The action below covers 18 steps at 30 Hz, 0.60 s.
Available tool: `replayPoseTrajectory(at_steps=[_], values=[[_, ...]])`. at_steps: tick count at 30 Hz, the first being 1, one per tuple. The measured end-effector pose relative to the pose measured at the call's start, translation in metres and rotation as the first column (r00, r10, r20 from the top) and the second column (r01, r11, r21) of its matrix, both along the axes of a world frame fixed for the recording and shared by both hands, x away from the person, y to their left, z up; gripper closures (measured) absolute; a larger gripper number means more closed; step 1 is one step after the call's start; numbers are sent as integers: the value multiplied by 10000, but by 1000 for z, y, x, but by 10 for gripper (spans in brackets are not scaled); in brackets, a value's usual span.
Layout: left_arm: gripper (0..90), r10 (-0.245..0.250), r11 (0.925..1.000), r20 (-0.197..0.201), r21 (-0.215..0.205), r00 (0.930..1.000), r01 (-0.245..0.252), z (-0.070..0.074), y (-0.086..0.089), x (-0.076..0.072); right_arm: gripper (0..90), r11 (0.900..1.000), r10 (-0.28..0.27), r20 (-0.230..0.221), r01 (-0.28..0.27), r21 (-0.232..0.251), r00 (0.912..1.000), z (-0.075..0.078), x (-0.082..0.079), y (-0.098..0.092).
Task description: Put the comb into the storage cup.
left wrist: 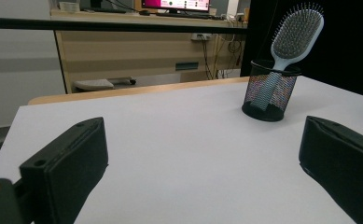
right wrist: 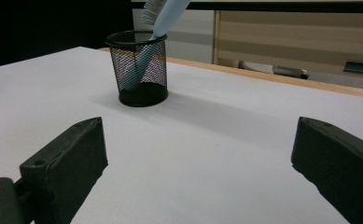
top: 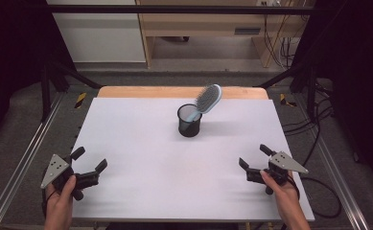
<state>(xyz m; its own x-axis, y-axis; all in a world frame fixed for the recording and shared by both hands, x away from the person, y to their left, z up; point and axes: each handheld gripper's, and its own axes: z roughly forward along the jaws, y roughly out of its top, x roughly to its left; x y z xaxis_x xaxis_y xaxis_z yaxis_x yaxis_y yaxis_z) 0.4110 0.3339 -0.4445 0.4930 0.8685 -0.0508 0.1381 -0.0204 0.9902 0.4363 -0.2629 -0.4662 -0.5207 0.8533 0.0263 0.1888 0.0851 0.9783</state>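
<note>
A black mesh cup [top: 189,120] stands upright on the white table [top: 141,143], a little behind its middle. A light blue hairbrush [top: 205,101] rests handle-down in the cup, its bristled head leaning out to the right. The left gripper view has the cup [left wrist: 270,95] and the brush [left wrist: 295,37] far ahead on the right. From the right gripper view the cup [right wrist: 142,67] with the brush handle [right wrist: 146,51] lies ahead on the left. My left gripper [top: 89,160] is open near the front left corner, my right gripper [top: 255,156] open near the front right; both hold nothing.
A wooden strip [top: 181,92] runs along the table's far edge. Metal rails [top: 26,158] flank the table on both sides. Cables [top: 318,143] trail on the floor at the right. A wooden desk [top: 208,28] stands beyond the table.
</note>
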Motion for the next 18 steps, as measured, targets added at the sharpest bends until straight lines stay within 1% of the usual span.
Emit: replayPoseTrajectory(at_steps=[4,18], values=[[13,-28,10000,43,26,10000,28,0,-1,0,36,9999,133,-85,-134,-25,9999,-1,1,3],[14,-104,9999,102,94,9999,103,-1,-2,1,36,9986,514,-168,-516,-116,9985,-2,5,13]])
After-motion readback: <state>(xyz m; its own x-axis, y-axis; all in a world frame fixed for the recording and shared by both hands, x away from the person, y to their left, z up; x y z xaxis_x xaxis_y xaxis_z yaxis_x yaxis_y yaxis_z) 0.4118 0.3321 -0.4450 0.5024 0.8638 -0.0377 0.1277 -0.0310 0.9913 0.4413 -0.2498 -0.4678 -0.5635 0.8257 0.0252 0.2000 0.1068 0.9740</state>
